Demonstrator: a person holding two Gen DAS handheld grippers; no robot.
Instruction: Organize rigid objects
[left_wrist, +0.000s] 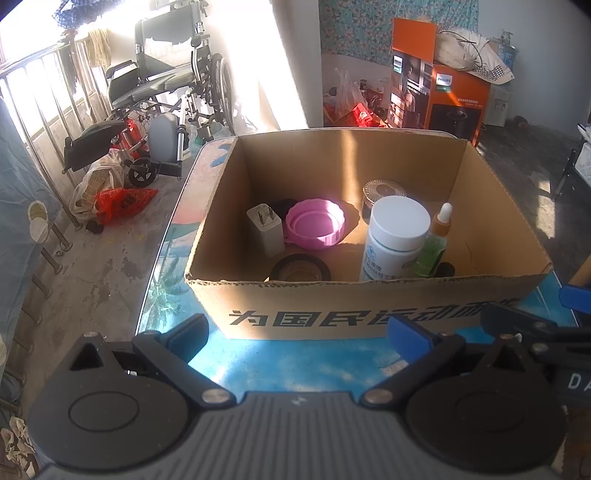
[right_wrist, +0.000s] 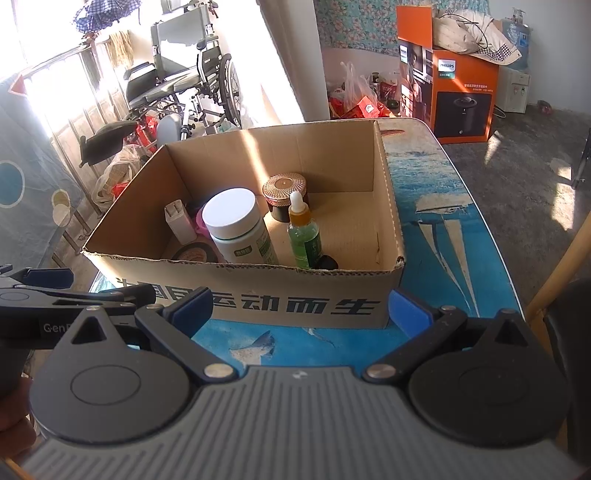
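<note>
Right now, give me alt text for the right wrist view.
An open cardboard box on a blue table holds a white-capped bottle, green dropper bottle, white charger and dark jar. The right gripper is open, empty.

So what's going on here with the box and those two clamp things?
A person holds two grippers, left gripper and right gripper, both open and empty, just short of a cardboard box on the table. Already inside: a white bottle, a green dropper bottle, a pink lid, a charger and a jar.
</note>
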